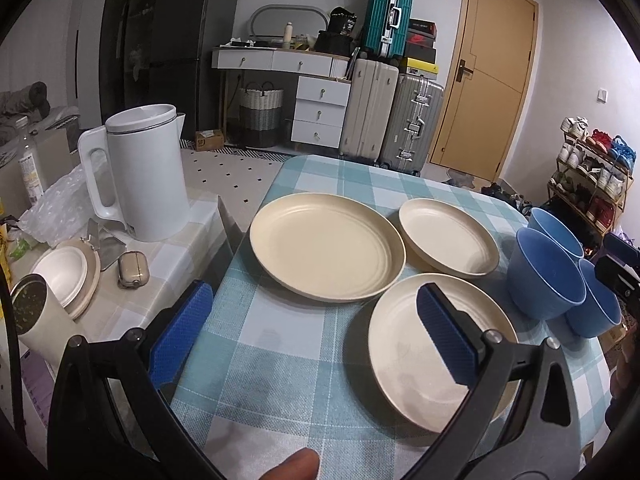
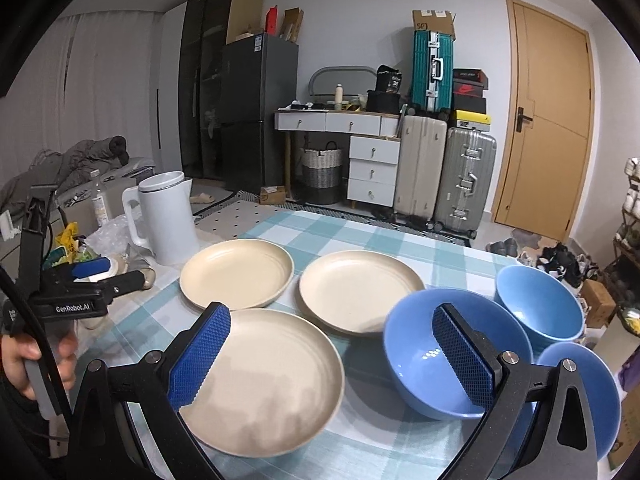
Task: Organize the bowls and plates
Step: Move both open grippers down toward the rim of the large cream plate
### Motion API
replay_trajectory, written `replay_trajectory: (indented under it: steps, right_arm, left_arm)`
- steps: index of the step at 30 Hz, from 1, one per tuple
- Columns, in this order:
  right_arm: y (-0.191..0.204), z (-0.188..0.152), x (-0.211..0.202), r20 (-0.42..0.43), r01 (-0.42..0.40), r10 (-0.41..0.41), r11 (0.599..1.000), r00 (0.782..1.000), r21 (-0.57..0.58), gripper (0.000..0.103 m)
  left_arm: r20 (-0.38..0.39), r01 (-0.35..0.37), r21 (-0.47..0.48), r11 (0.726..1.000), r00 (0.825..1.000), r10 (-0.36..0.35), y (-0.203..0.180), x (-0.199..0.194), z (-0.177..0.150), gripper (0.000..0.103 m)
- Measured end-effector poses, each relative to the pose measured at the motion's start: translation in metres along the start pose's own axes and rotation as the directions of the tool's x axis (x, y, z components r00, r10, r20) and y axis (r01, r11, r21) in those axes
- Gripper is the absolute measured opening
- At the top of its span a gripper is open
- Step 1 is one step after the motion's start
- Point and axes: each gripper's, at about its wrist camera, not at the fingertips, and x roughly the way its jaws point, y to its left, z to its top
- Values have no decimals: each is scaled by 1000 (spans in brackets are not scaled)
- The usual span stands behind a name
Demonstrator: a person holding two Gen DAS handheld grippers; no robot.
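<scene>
Three cream plates are lying separately at frame centre, three blue bowls clustered lower right, none stacked. We are holding left gripper and right gripper wide-jawed, empty, presumably to begin stacking.

cream plates, blue bowls
</scene>
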Motion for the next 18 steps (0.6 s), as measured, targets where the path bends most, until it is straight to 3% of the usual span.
replay_trajectory:
  steps: [18]
  right_arm:
    - [19, 39, 68, -127, -91, 94, 995, 987, 27, 103]
  left_arm:
    - [-96, -29, -23, 999, 995, 26, 12, 42, 33, 102]
